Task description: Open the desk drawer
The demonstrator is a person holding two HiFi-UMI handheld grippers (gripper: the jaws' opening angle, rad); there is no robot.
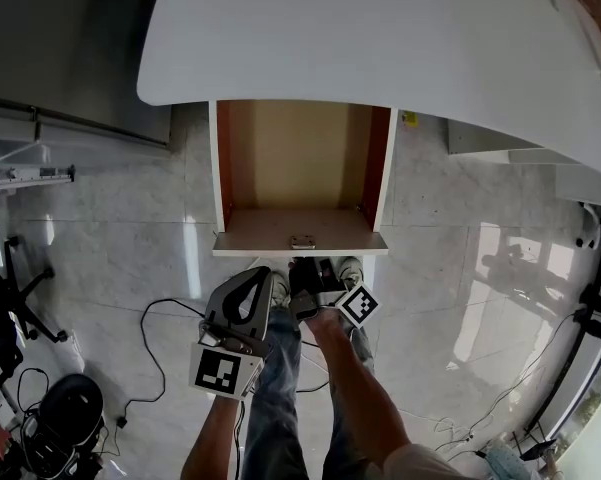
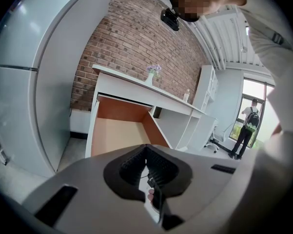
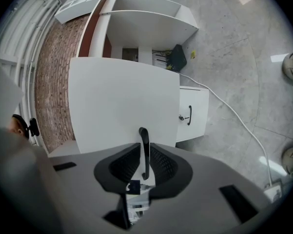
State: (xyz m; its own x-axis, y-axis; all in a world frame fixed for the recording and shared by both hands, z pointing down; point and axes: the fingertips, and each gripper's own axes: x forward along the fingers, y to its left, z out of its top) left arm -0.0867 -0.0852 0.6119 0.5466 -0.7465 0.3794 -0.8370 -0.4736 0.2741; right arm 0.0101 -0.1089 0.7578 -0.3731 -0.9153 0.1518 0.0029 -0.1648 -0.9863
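Note:
The desk drawer (image 1: 290,230) stands pulled out from under the white desk top (image 1: 380,28), and its brown inside is bare. Its small black handle (image 1: 302,241) is on the front edge nearest me. My right gripper (image 1: 307,271) is right at that front. In the right gripper view the black handle (image 3: 144,150) stands between the two pads with a gap on each side, so this gripper (image 3: 145,156) is open around it. My left gripper (image 1: 264,278) hangs just left of the right one, short of the drawer, shut and empty (image 2: 146,152). The left gripper view looks into the open drawer (image 2: 117,130).
A second, smaller white cabinet (image 3: 192,113) with its own black handle stands beside the desk. A white cable (image 3: 234,116) runs over the tiled floor. An office chair (image 1: 10,298) and a black cable (image 1: 155,358) are on my left. A person (image 2: 248,126) stands far off by the window.

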